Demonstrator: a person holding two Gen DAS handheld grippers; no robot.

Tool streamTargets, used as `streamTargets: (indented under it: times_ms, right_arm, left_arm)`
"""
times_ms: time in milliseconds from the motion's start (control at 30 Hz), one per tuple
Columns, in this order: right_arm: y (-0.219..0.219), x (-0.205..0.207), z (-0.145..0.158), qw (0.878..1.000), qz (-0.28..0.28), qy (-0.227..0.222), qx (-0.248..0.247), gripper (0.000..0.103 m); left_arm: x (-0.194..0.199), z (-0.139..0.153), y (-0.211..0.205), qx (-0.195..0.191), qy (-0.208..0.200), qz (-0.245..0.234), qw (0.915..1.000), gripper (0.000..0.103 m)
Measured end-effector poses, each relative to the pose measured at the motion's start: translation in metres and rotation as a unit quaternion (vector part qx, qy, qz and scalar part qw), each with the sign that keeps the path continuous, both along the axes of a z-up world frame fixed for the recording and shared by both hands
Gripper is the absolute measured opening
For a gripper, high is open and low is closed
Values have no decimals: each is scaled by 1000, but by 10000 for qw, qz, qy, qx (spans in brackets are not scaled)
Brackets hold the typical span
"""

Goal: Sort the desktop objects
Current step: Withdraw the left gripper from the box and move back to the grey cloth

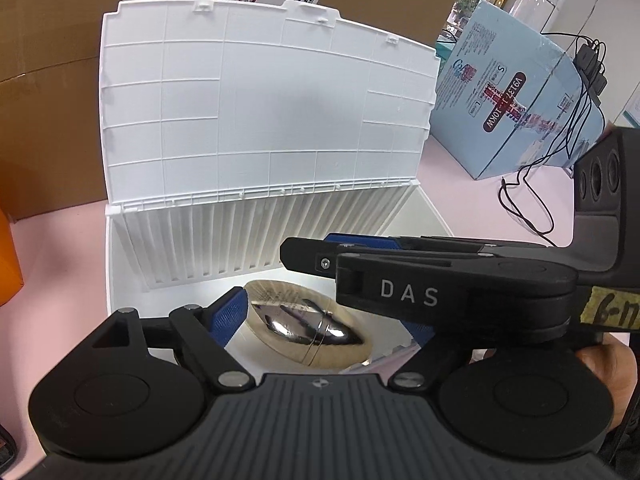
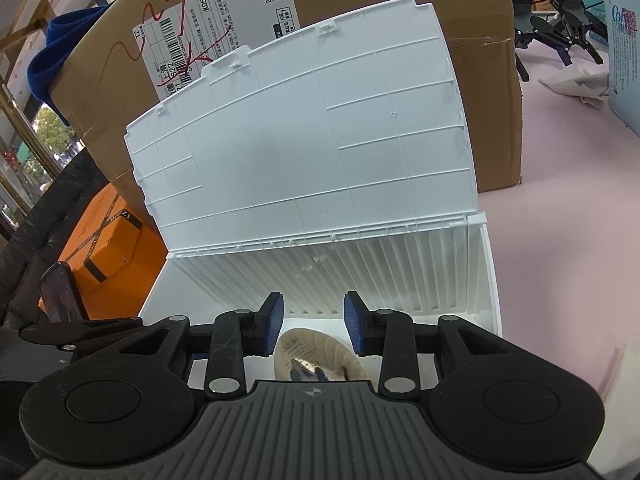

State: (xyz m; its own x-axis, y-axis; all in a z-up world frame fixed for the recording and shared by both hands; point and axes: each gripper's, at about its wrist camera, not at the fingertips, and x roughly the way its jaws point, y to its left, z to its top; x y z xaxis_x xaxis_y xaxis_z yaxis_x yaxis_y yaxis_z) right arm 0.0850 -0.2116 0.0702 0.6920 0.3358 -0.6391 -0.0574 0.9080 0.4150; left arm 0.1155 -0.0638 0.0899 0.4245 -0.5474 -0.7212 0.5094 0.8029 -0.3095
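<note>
A pale pink desk is seen in an office-like room, with a large cardboard carton bearing a shipping label stood at twelve o'clock behind a white plastic storage box.

The left claw is held over the open box with its blue-padded fingers spread wide. Between them, on the box floor, a roll of clear adhesive tape is seen lying flat; whether the pads touch it cannot be told. The right claw is held with its blue pads parted and nothing gripped between them; in the left wrist view it is seen reaching in from three o'clock, across the box and above the tape. In the right wrist view the tape is seen at six o'clock, just below the parted pads, partly hidden by the claw body.

The box lid is raised upright at twelve o'clock, its ribbed inner face turned toward both cameras and its back close to the carton. A ribbed rear wall is seen beneath the hinge. At two o'clock in the left wrist view a light blue carton rests on the desk, with black cables trailing beside it. At nine o'clock in the right wrist view an orange box is seen beside the storage box.
</note>
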Motion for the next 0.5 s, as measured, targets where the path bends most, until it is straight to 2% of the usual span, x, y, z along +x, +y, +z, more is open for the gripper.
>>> streamTargets:
  times_ms: [33,200,267,367,467,500]
  right_arm:
    - [-1,-1,0,10000,22,-19,79,37]
    - [-11,-4,4,9972,199,-151,705,72]
    - [-15,-7,5,9954,225,-200,904,78]
    - [-17,-13,13,9928,176,-449,1096,88]
    - [-19,-22,23,9877,11,-910,1269,99]
    - [-20,-26,27,9851,-72,-1085,1335,103]
  left_arm:
    - [0,0,1,-36,2,11,10000,81]
    - [-1,2,8,-319,15,10,9995,86]
    - [-2,4,9,-384,-48,18,9993,87]
    - [-8,10,11,-406,-366,127,9984,92]
    - [-14,18,15,-423,-821,344,9951,103]
    - [-16,21,19,-536,-964,429,9930,103]
